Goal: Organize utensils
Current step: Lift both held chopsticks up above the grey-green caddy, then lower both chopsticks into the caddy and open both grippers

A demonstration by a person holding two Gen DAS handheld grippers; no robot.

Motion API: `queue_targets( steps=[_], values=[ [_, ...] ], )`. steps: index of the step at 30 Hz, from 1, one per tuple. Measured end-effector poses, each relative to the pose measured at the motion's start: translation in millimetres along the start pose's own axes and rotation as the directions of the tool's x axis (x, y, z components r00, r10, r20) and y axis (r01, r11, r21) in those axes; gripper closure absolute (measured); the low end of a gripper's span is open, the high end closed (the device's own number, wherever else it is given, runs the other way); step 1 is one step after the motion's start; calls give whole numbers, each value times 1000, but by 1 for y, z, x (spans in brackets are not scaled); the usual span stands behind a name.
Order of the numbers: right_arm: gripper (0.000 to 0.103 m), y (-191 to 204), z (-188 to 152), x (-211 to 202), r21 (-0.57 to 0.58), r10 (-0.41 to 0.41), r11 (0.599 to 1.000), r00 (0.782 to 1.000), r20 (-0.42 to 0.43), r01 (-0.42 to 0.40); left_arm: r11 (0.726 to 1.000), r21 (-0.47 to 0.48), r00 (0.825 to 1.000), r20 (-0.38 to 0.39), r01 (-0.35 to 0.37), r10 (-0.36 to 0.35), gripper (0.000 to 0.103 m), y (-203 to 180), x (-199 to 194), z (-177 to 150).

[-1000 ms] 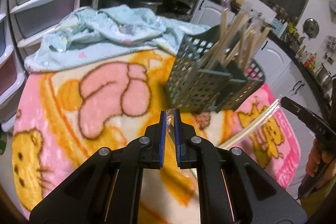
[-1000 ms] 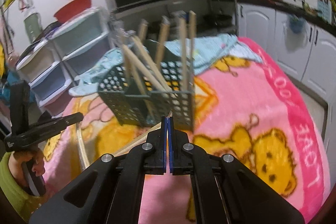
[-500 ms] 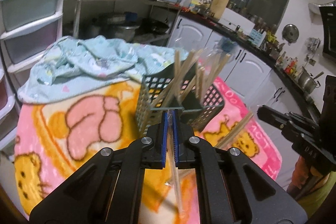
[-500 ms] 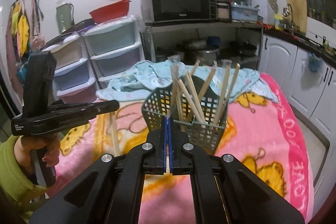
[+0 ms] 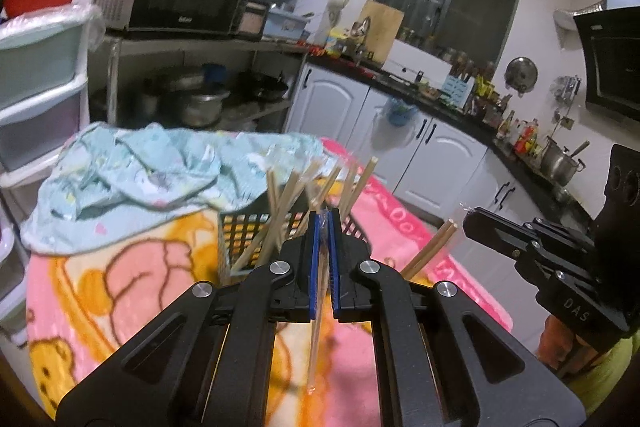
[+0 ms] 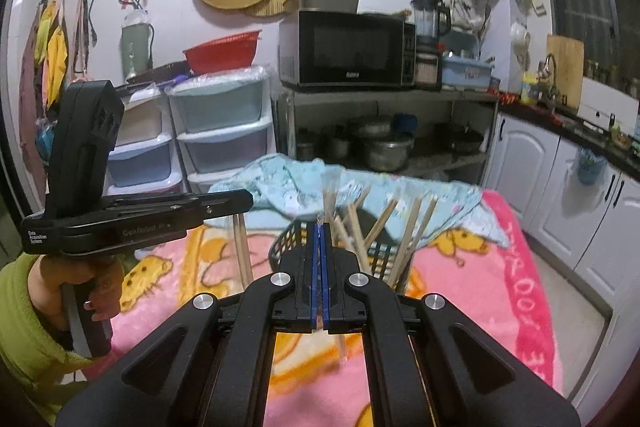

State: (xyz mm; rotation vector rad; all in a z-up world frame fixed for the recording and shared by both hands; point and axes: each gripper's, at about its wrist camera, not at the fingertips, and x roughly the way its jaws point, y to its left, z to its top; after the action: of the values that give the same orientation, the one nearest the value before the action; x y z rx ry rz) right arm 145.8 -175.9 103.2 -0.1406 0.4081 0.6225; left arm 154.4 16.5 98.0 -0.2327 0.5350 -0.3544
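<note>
Got both tongs busy here. Left tongs pinched shut on a wrapped stick, with most of it hanging below the pads and nearly straight down. Only a bit of clear sleeve pokes out above the tips. Right tongs clamped too, on a wrapped pair. From the left view that pair slants down and inward from the right fingertips, so more tilted than the left stick.

Basket sitting on the pink blanket toward its far edge, right by the crumpled blue cloth bunched along that edge. Already holding a bunch of loose sticks, all leaning out at different angles, mostly fanned to the right. Looks upright, though the lower half is hidden behind the tongs in both views.

Key bit for the next move: basket dead ahead of and below both sets of tips, roughly between the two hands. Can't really say which hand is nearer; about even from these angles. Left stick already close to vertical, so probably just needs carrying forward over the rim and letting drop. Right pair likely wants tipping more upright first, or the low end going in first.

Main worry: snagging on the leaning sticks on the way in, or the slippery sleeve sliding in the pads. Also a light basket on a soft blanket, so could tip if bumped.
</note>
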Motion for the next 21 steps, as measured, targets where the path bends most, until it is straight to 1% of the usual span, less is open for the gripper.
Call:
queue_targets(
  steps=[10,17,21],
  values=[
    [102,2,33,-18,-63,-15,998,995,95,21,998,56,994,103,21,-27,101,-18,-15,41],
    [102,2,55,-23,-85,-28,996,987,158,42,997,78,985,169,7,-21,101,-23,-24,69],
    [102,-4,69,-25,-87,-54,994,978,200,73,997,79,980,197,-11,-5,101,-21,-26,84]
  ],
)
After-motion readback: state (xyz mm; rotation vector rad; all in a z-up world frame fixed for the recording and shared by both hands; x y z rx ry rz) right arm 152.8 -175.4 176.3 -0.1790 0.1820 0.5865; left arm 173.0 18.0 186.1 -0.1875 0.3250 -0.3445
